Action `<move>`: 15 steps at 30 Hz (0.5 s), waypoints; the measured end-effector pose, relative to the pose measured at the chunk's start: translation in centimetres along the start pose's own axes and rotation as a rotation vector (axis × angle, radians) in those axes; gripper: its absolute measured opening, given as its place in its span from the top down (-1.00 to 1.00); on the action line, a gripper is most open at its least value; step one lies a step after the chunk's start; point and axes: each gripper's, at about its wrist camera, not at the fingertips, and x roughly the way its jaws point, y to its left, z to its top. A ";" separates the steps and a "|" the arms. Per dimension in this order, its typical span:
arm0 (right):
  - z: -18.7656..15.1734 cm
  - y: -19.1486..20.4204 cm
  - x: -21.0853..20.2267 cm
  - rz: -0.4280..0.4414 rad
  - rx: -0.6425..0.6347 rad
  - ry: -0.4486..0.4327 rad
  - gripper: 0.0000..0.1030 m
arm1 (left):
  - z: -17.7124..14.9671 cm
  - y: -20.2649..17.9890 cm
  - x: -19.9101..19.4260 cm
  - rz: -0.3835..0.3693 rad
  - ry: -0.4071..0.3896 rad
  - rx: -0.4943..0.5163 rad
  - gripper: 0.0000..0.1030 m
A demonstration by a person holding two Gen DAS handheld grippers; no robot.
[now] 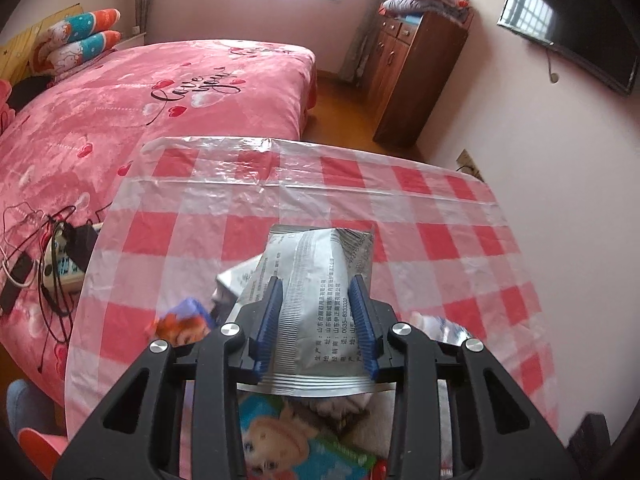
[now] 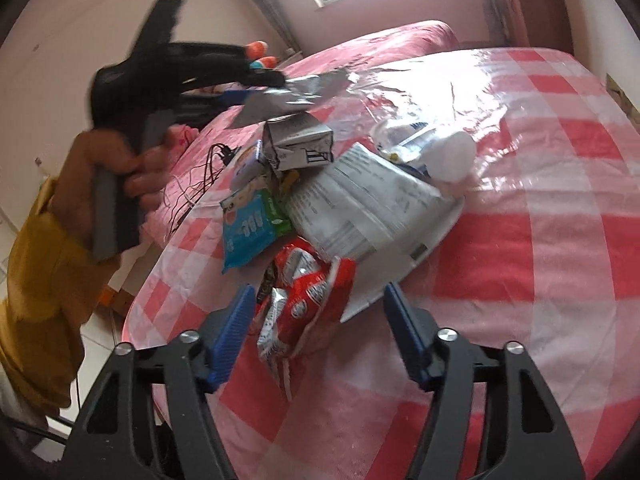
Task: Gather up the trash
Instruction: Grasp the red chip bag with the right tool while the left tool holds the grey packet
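Observation:
My left gripper [image 1: 316, 279] is shut on a silver foil packet [image 1: 320, 300] with printed text, held above the checked tablecloth [image 1: 400, 216]. The right wrist view shows the same packet [image 2: 296, 92] lifted over the trash pile, with a hand [image 2: 112, 168] on the gripper's handle. My right gripper [image 2: 319, 288] stands open around a red snack wrapper [image 2: 308, 300], its pads not touching it. Behind the wrapper a white plate [image 2: 424, 248] holds a large printed bag [image 2: 360, 208], a grey carton [image 2: 300, 144], a blue wipes pack [image 2: 248, 228] and crumpled tissue [image 2: 452, 156].
A pink bed [image 1: 160, 96] lies left of the round table, with a power strip and cables [image 1: 56, 264] on it. A wooden cabinet [image 1: 408, 72] and a wall TV [image 1: 572, 24] stand at the far right. A yellow sleeve [image 2: 40, 280] is at the table's left.

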 end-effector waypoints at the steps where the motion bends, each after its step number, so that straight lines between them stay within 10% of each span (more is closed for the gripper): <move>1: -0.1 -0.1 0.1 0.003 0.013 0.006 -0.19 | -0.4 0.2 -0.5 -0.010 -0.005 -0.005 0.29; 15: -0.3 1.5 1.3 -0.023 0.001 0.008 -0.11 | -6.6 3.8 -5.4 -0.144 -0.024 -0.085 0.35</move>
